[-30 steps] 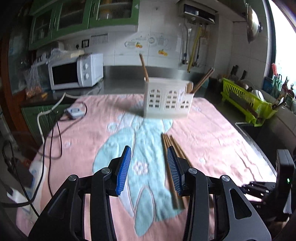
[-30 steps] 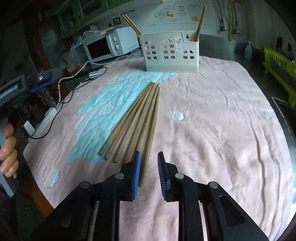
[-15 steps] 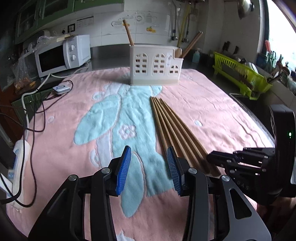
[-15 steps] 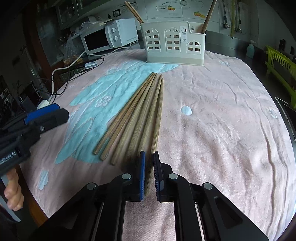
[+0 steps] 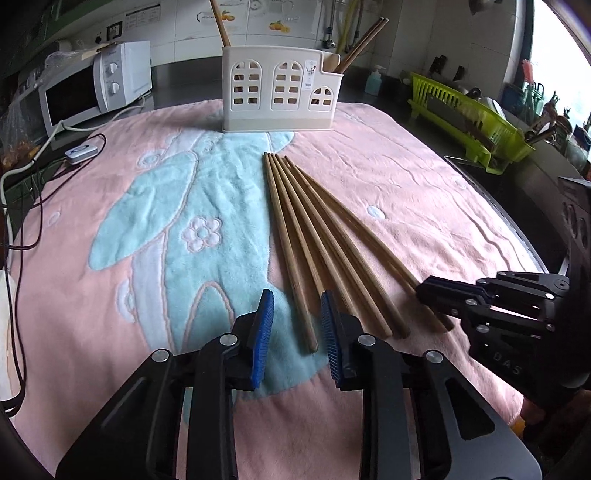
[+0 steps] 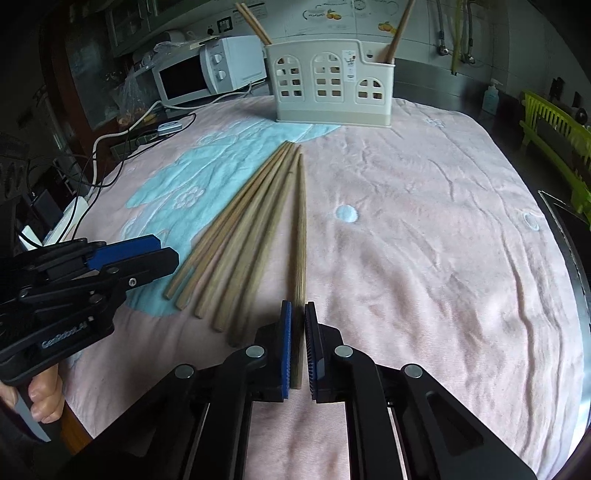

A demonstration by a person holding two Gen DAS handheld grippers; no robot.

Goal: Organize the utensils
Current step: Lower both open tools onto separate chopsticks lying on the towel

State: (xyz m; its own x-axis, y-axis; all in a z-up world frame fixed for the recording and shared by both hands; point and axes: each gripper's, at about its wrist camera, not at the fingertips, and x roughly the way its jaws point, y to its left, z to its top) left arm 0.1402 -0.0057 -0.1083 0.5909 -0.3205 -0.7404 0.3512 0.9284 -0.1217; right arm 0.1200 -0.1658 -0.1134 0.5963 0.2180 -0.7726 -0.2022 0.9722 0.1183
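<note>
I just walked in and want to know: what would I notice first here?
Brown chopsticks fanned out on the pink towel. The right gripper pinches the end of one chopstick, and the left gripper is closing over another's end. Behind stands a white holder with house-shaped windows.

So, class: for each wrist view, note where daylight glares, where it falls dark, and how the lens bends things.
Left wrist view: daylight blows out the window at upper right; corners go black; the towel bulges like a dome. Right wrist view: dimmer overall, the cupboards at upper left murky; the holder stays sharp; the table's right edge curves.
</note>
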